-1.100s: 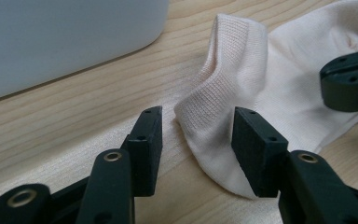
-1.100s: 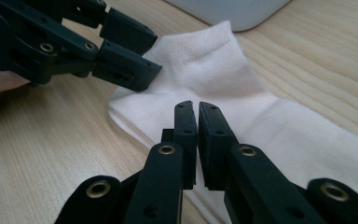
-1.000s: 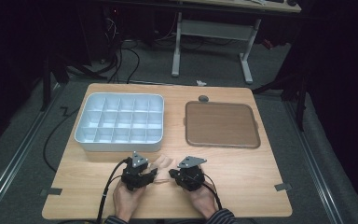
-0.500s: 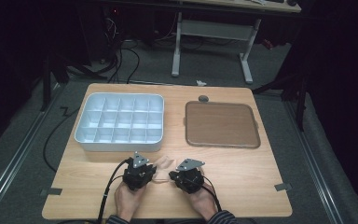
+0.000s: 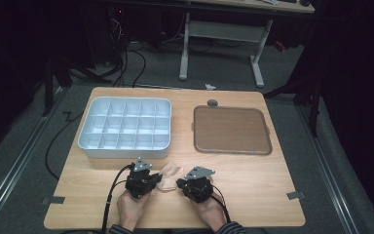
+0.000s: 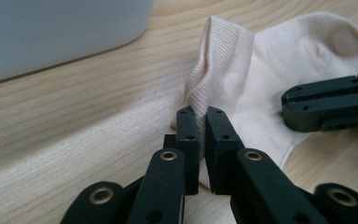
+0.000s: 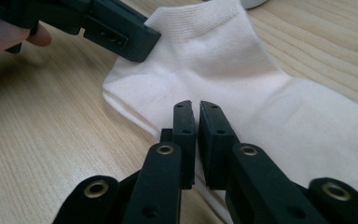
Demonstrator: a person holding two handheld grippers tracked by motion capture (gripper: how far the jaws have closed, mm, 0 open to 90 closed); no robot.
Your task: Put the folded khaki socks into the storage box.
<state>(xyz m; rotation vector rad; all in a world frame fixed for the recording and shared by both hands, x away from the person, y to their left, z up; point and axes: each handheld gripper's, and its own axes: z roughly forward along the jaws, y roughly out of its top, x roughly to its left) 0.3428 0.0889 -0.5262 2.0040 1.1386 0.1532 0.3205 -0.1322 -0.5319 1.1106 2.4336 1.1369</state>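
A pale cream sock [image 5: 169, 171] lies on the wooden table [image 5: 253, 185] between my two grippers, near the front edge. My left gripper [image 5: 158, 181] has just been closing, and its jaws [image 6: 200, 114] now pinch the ribbed cuff [image 6: 216, 51], which stands up in a fold. My right gripper [image 5: 179, 184] is shut at the sock's [image 7: 242, 79] opposite edge, its jaws [image 7: 195, 108] together over the fabric rim. The left gripper view shows the right gripper [image 6: 328, 103] lying low across the sock [image 6: 284, 60].
A white compartment tray [image 5: 124, 148] stands just behind the left gripper, its wall [image 6: 51, 32] close by. A brown flat tray [image 5: 231, 130] sits at the back right. A small grey disc [image 5: 212, 103] lies behind it. A desk frame [image 5: 221, 34] stands beyond the table.
The left gripper's jaws have closed on the sock's cuff. Both hands have stayed almost where they were, and the right gripper has remained shut.
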